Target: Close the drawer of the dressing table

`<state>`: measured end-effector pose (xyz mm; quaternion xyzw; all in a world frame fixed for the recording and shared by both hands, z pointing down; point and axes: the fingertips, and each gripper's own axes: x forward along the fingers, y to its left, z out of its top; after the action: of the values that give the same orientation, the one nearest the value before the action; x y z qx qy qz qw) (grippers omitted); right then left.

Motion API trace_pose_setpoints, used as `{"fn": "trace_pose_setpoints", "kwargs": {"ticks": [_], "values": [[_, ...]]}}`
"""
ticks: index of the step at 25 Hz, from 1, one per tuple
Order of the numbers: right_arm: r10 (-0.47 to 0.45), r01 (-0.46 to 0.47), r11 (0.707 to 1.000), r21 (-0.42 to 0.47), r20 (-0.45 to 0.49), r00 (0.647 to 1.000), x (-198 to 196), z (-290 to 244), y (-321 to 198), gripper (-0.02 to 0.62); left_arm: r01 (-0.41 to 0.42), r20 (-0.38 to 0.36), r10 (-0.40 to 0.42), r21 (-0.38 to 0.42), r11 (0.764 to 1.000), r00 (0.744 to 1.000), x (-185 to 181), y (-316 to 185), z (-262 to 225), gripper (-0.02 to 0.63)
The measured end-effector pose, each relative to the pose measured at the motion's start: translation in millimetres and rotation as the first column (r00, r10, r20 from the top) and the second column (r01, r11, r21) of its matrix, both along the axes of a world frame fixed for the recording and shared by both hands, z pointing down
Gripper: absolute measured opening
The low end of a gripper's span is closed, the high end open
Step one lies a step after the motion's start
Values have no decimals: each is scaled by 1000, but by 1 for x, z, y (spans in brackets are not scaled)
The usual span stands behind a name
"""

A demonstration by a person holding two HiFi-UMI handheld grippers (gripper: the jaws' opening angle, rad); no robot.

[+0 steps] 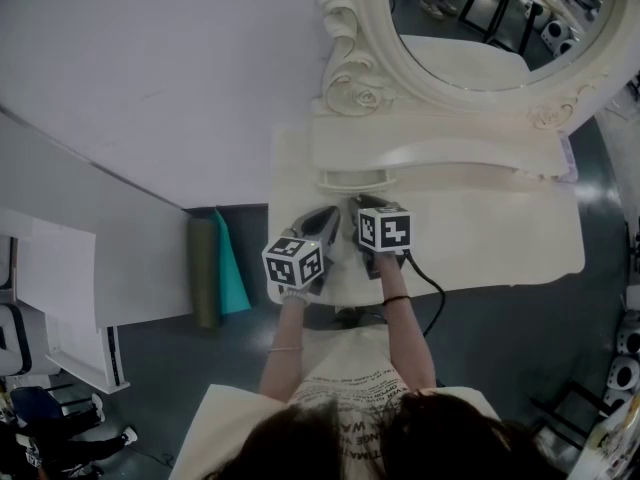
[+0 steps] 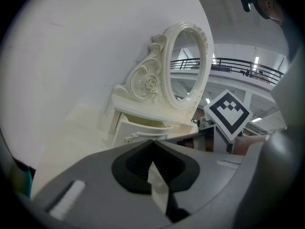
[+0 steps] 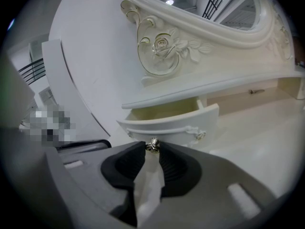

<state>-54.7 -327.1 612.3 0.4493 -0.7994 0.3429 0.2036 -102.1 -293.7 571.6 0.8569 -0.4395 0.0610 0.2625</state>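
The drawer [image 3: 167, 122] stands pulled out at the back left corner of the worktop [image 1: 500, 238], under the shelf [image 1: 440, 153] that carries the oval mirror [image 1: 480, 18]. The right hand-held gripper [image 3: 152, 150] meets it head-on. Its tips are pinched on the small metal knob [image 3: 152, 146] at the middle of the drawer front.

The left hand-held gripper [image 2: 153, 141] hangs just beside it toward the left edge. Its tips are together with nothing between them, and it is apart from the drawer.

Only the right gripper view shows the knob. The left gripper view shows the drawer's yellowish inside and the other gripper's marker cube [image 2: 228, 113]. The head view alone takes in both grippers over the worktop's front left part, and a green roll [image 1: 205, 273] and a teal sheet [image 1: 232, 273] on the floor beside the left edge.
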Motion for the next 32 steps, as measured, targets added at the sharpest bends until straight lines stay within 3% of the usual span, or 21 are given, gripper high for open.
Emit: {"fn": "trace_pose_setpoints", "kwargs": {"ticks": [32], "values": [[13, -13, 1000, 10, -3, 1000, -1, -1, -31, 98, -23, -14, 23, 0, 1000, 1000, 2, -31, 4, 2]]}}
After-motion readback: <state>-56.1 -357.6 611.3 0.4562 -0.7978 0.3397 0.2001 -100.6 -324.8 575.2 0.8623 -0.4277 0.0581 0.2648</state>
